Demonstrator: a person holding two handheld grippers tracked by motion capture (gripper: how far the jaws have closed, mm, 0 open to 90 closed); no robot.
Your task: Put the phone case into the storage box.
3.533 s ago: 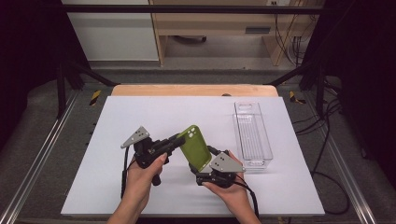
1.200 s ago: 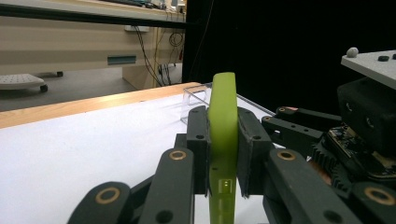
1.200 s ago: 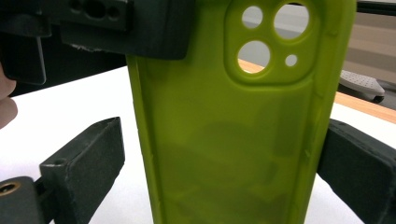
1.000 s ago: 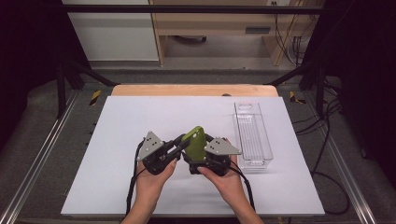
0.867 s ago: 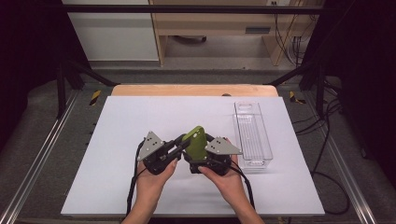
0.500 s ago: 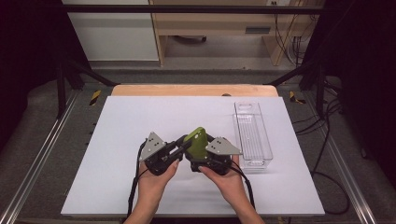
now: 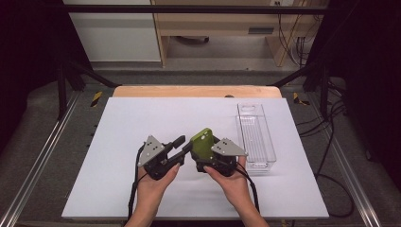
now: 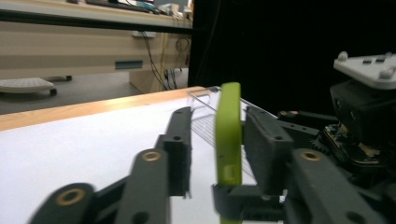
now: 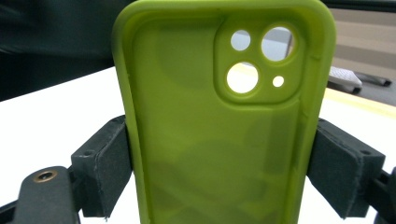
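A green phone case point(image 7: 203, 143) stands upright just above the white board, between two hand-held grippers. My right gripper point(image 7: 204, 160) holds it from below. In the right gripper view its pads press on the two long edges of the case point(image 9: 210, 140), and its jaws have just been closing. My left gripper point(image 7: 182, 145) reaches in from the left, and its jaws have just been opening. In the left gripper view the case point(image 8: 229, 140) stands edge-on between them. The left pad point(image 8: 180, 154) is clear of it and the right pad point(image 8: 261, 144) is close beside it.
A clear plastic tray point(image 7: 255, 137) lies lengthwise at the right of the white board point(image 7: 142, 118), close to the right hand. A wooden table edge point(image 7: 196, 91) runs behind the board. Metal rails flank both sides.
The two hands have come together since the earliest frame. Over the last second the right gripper's jaws have closed onto the case and the left gripper's jaws have spread off it.
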